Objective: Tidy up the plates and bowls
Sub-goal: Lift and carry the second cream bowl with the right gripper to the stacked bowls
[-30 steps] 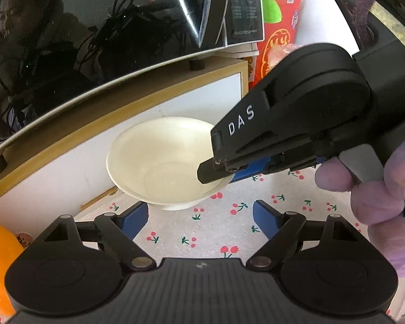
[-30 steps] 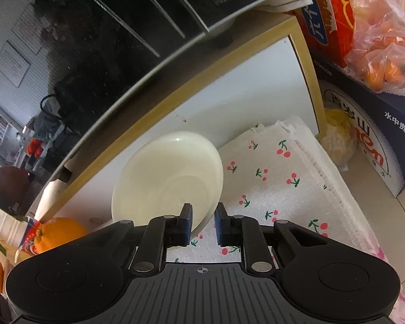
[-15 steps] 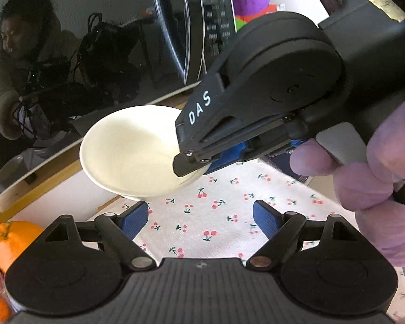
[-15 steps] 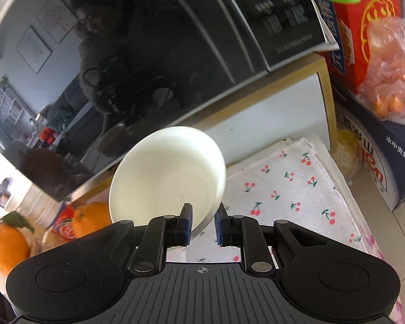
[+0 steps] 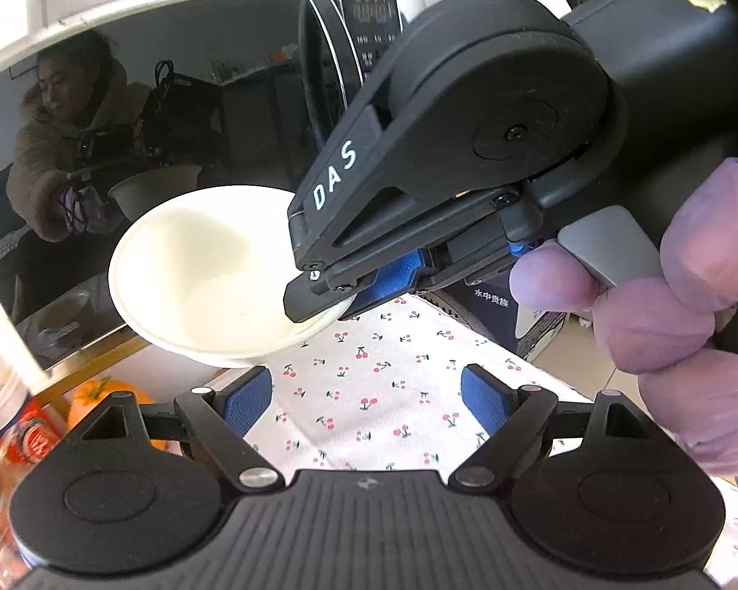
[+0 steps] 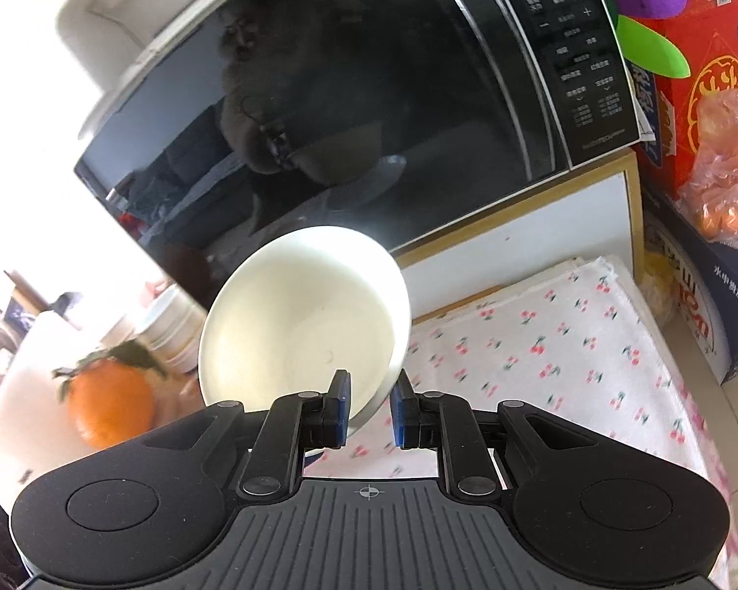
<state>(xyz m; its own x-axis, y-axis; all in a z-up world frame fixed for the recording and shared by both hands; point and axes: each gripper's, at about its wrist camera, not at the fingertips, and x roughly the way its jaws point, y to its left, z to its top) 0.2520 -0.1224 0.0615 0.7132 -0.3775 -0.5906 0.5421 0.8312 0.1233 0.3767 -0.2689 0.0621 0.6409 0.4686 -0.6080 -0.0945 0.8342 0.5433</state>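
Note:
A cream-white bowl (image 6: 305, 319) hangs in the air above the cherry-print cloth (image 6: 556, 344), tilted, in front of the black microwave door. My right gripper (image 6: 369, 410) is shut on the bowl's near rim, one pad inside and one outside. In the left wrist view the same bowl (image 5: 201, 275) shows at centre left, with the right gripper (image 5: 334, 297) clamped on its right rim and a gloved hand (image 5: 664, 305) on its trigger. My left gripper (image 5: 366, 396) stands open below the bowl, with nothing between its blue pads.
A black microwave (image 6: 369, 98) sits on a white, wood-trimmed cabinet (image 6: 541, 226). Oranges (image 6: 108, 403) and a stack of white bowls (image 6: 172, 324) lie at the left. A blue carton (image 6: 703, 295), a red box (image 6: 703, 78) and a bag of oranges (image 6: 723, 167) stand at the right.
The right gripper has lifted the bowl off the cloth and carried it up in front of the microwave door. The left gripper rose with it, still open.

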